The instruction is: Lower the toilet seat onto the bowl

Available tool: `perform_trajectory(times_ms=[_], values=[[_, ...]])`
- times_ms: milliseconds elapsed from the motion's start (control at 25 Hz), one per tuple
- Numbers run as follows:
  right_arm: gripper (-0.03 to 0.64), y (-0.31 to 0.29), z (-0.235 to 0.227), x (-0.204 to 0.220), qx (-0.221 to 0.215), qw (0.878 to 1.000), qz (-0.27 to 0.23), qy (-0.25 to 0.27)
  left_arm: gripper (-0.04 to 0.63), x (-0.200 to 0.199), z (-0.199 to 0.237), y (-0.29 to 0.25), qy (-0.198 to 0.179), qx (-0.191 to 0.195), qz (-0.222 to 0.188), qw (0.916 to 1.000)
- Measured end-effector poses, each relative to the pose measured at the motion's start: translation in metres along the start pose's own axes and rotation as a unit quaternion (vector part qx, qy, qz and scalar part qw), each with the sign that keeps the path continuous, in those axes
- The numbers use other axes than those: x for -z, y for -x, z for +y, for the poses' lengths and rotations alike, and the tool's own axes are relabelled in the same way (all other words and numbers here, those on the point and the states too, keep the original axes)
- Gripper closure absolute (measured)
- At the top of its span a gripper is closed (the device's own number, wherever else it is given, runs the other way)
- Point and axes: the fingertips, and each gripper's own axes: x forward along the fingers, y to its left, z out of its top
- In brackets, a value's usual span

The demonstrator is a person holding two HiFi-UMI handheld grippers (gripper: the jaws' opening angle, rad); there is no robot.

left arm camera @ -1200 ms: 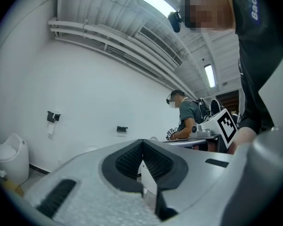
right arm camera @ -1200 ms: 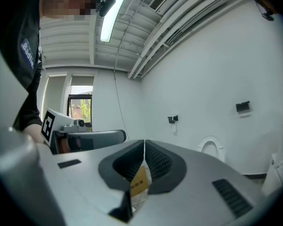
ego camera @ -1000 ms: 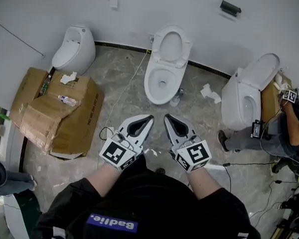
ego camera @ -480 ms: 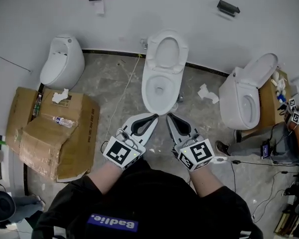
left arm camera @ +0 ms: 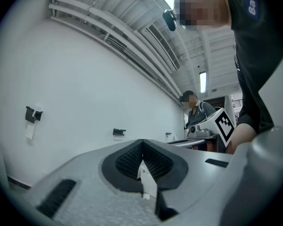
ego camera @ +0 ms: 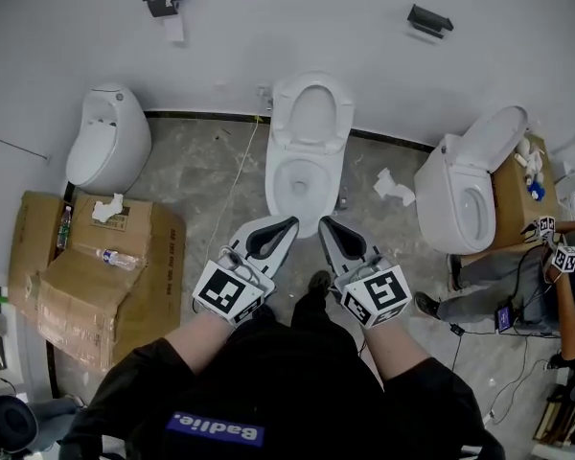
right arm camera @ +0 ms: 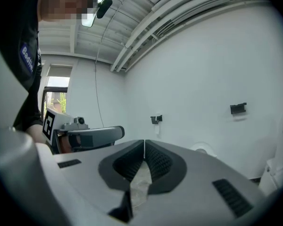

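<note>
White ceramic toilet bowl [ego camera: 297, 185]: upper centre of the head view, against the white wall. White oval toilet seat [ego camera: 282, 113]: raised, leaning back at the wall, clear of the bowl. Left claw [ego camera: 287, 224] and right claw [ego camera: 324, 224]: centre frame, side by side just below the bowl's front rim, both closed and empty. Brown cardboard boxes [ego camera: 96, 276]: on the floor, left of frame.

1. I am holding the left gripper [ego camera: 289, 224] out in front of me, roughly level, its jaws pressed together and empty.
2. I am holding the right gripper [ego camera: 324, 223] just beside it, jaws likewise closed and empty.
3. Both tips are angling inward toward each other.
</note>
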Motion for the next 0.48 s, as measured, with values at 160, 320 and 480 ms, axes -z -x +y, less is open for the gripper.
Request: perform_trajectory(times_ms=[160, 320, 480], values=[[0.586, -0.017, -0.023, 0.002, -0.012, 1.000, 0.000, -0.005, 0.580, 0.004, 0.015, -0.022, -0.005, -0.012, 0.003, 0.9999], [0.587, -0.037, -0.050, 0.010, -0.029, 0.999, 0.005, -0.016, 0.580, 0.014, 0.034, -0.047, -0.005, -0.027, 0.014, 0.9995], [0.586, -0.059, -0.078, 0.014, -0.049, 0.998, 0.011, -0.023, 0.580, 0.022, 0.059, -0.072, -0.001, -0.048, 0.021, 0.9986]])
